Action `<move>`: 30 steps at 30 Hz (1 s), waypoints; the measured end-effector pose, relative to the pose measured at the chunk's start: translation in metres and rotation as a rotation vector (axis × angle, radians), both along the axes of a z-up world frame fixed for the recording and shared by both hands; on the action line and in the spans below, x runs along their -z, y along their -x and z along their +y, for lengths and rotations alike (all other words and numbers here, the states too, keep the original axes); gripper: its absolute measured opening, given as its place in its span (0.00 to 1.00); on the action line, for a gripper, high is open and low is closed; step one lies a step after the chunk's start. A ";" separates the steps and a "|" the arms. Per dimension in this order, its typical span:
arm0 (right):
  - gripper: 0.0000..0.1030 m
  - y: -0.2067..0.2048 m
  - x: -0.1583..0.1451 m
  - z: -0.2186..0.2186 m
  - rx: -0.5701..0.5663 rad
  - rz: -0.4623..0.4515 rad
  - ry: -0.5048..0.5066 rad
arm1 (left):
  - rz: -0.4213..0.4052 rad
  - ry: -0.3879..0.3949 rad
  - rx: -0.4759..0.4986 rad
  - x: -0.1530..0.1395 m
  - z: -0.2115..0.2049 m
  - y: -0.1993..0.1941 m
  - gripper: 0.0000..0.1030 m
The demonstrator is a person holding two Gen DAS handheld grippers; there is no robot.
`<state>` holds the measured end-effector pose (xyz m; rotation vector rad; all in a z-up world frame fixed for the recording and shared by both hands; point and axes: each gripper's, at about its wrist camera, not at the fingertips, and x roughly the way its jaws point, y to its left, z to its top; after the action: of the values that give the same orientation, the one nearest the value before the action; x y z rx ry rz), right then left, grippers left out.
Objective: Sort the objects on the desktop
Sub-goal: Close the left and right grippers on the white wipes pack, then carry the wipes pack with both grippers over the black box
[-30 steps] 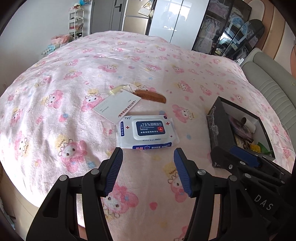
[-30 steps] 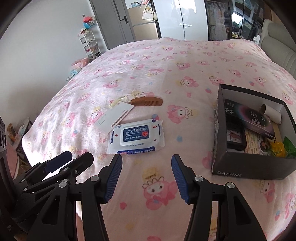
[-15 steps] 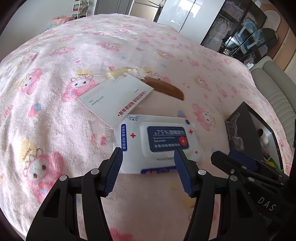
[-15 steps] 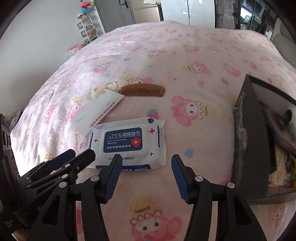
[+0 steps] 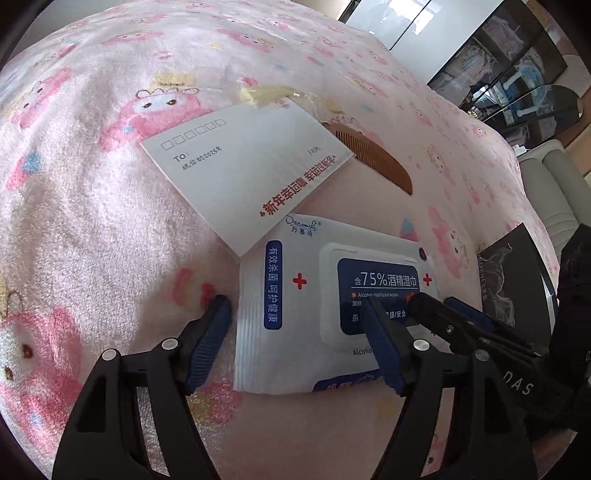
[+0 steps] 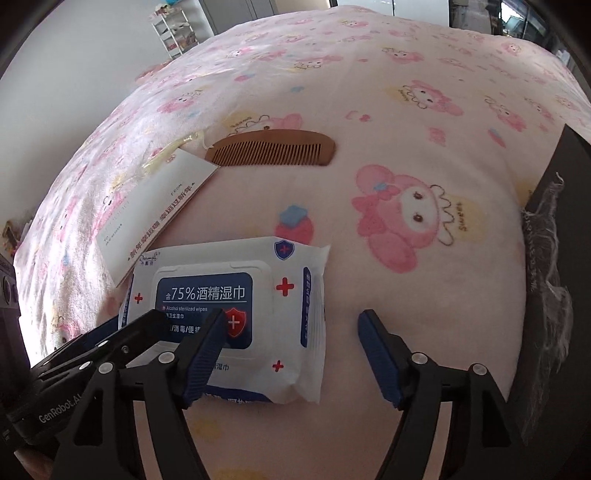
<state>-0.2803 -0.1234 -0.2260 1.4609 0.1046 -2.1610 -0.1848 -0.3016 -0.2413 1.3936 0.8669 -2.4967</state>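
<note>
Pink blanket [image 5: 110, 229] under everything. Black box [image 6: 554, 258] right of right jaws. Wipes pack [image 5: 314, 295]: left end between opening left gripper [image 5: 297, 338] jaws, right end between opening right gripper [image 6: 291, 345] jaws, unclamped. Envelope [image 5: 251, 166], comb [image 6: 273, 149] beyond.

Home bedroom: bed under a pink cartoon-print fleece blanket [image 6: 424, 66]; glass-fronted wardrobe of hanging clothes [image 5: 506, 48]; white storage rack [image 6: 177, 31] against the wall; padded headboard [image 5: 554, 177].
</note>
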 end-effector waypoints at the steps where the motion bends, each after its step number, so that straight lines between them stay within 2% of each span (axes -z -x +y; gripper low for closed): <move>1: 0.69 0.002 0.001 0.001 0.008 -0.010 0.015 | 0.004 -0.002 0.004 0.000 0.000 0.002 0.71; 5: 0.69 0.004 0.004 0.003 0.021 -0.042 0.068 | 0.028 -0.009 0.008 -0.003 0.002 0.001 0.66; 7: 0.51 0.001 0.002 0.001 -0.014 -0.069 0.101 | 0.040 0.004 0.018 -0.006 0.005 -0.001 0.64; 10: 0.44 -0.007 -0.006 -0.004 -0.060 -0.059 0.090 | 0.069 -0.015 0.024 -0.012 0.005 -0.006 0.60; 14: 0.44 -0.022 -0.022 0.000 -0.071 -0.045 0.099 | 0.100 -0.043 0.041 -0.021 0.007 -0.014 0.56; 17: 0.44 -0.029 -0.029 0.006 -0.057 -0.048 0.119 | 0.063 -0.020 0.057 -0.014 0.009 -0.012 0.60; 19: 0.46 -0.027 -0.023 0.007 -0.039 -0.058 0.103 | 0.053 -0.050 0.049 -0.003 0.006 -0.008 0.65; 21: 0.49 -0.021 -0.008 0.005 -0.022 -0.083 0.070 | 0.052 -0.069 0.048 0.004 0.004 -0.006 0.65; 22: 0.56 -0.018 0.000 0.005 -0.018 -0.106 0.077 | 0.052 -0.078 0.048 0.007 0.003 -0.006 0.65; 25: 0.57 -0.018 0.008 0.007 -0.014 -0.145 0.105 | 0.063 -0.096 0.066 0.008 0.003 -0.006 0.65; 26: 0.56 -0.021 0.004 0.005 -0.022 -0.127 0.099 | 0.067 -0.097 0.069 0.005 0.004 -0.008 0.64; 27: 0.47 -0.024 0.000 0.004 -0.031 -0.109 0.092 | 0.072 -0.098 0.072 0.003 0.004 -0.009 0.62; 29: 0.42 -0.033 -0.012 0.003 -0.033 -0.067 0.075 | 0.086 -0.094 0.085 -0.007 0.009 -0.016 0.60; 30: 0.40 -0.037 -0.019 0.004 -0.031 -0.045 0.073 | 0.091 -0.104 0.093 -0.012 0.012 -0.019 0.55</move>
<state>-0.2435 -0.1191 -0.2072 1.4566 0.0319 -2.0845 -0.1656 -0.2891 -0.2296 1.3910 0.9838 -2.6375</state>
